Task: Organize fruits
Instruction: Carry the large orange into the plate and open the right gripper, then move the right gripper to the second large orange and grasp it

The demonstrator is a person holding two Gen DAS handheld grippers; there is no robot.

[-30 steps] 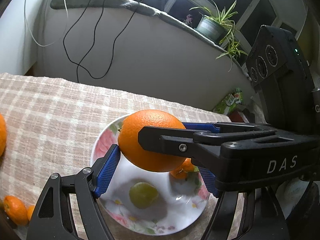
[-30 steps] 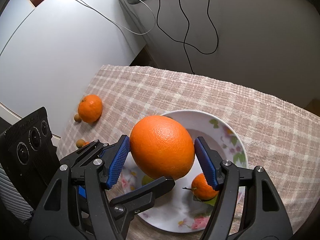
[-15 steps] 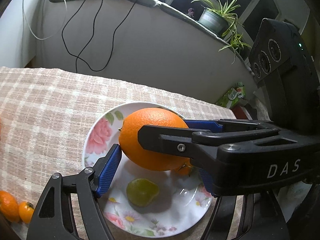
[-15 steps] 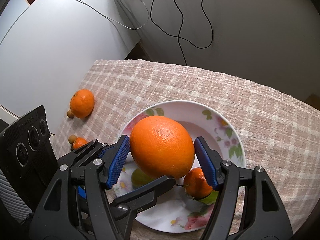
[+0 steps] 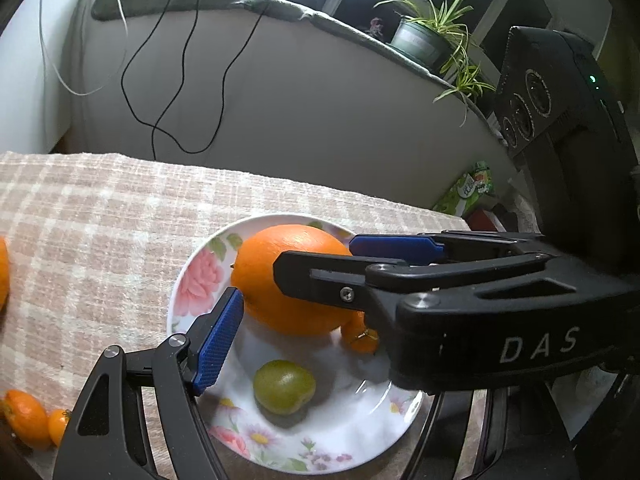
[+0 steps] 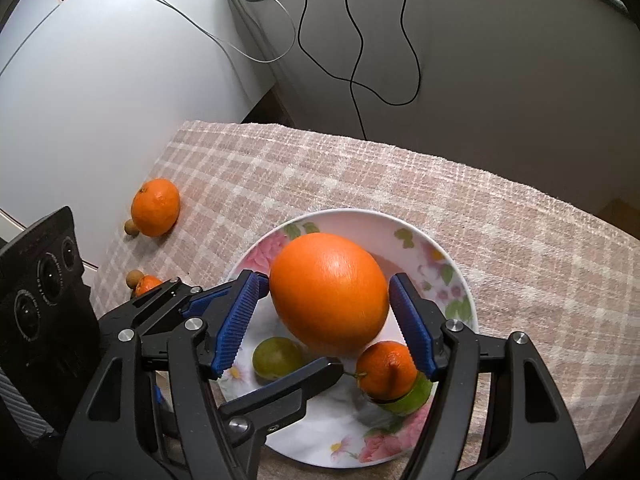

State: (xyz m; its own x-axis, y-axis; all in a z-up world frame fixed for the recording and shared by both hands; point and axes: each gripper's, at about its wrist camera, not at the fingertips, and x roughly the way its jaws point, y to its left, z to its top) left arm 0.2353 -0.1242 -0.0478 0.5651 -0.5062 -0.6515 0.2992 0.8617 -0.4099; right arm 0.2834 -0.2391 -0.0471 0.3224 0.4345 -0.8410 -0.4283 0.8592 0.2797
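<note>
While the large orange (image 6: pixel 328 292) sits at the middle of the floral plate (image 6: pixel 360 212), the right gripper (image 6: pixel 323 300) brackets it with jaws parted: the right pad is at the peel, the left pad stands off by a narrow gap. Whether the orange's underside rests on the plate cannot be told. The plate also holds a green fruit (image 5: pixel 284 386) and a small mandarin (image 6: pixel 386 368) lying on a lime-green piece (image 6: pixel 414 398). The left gripper (image 5: pixel 320 328) is spread wide over the plate's near side and holds nothing. A mandarin (image 6: pixel 156 208) and small fruits (image 6: pixel 136 280) lie near the checked tablecloth's (image 6: pixel 520 248) left edge. Open cloth lies beyond and right of the plate.
</note>
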